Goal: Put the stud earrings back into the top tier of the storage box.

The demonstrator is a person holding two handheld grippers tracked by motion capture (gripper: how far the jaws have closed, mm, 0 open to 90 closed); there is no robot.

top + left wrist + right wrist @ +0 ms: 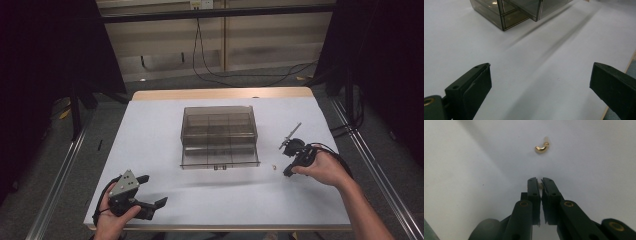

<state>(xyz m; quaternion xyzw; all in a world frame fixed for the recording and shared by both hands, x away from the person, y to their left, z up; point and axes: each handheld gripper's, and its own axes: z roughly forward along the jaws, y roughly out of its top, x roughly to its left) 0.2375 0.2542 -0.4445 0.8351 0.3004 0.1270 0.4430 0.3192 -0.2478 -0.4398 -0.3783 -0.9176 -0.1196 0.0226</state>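
My right tool (539,181) is clenched on a small pale piece (540,185) at its tips; a gold hook (541,148) lies on the worktop (474,170) just ahead. I'd lift slowly, keeping the pinch firm. My left tool (540,82) is released, idle.

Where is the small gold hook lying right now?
The gold hook lies on the white table, just ahead of the right gripper, right of the clear organizer box.
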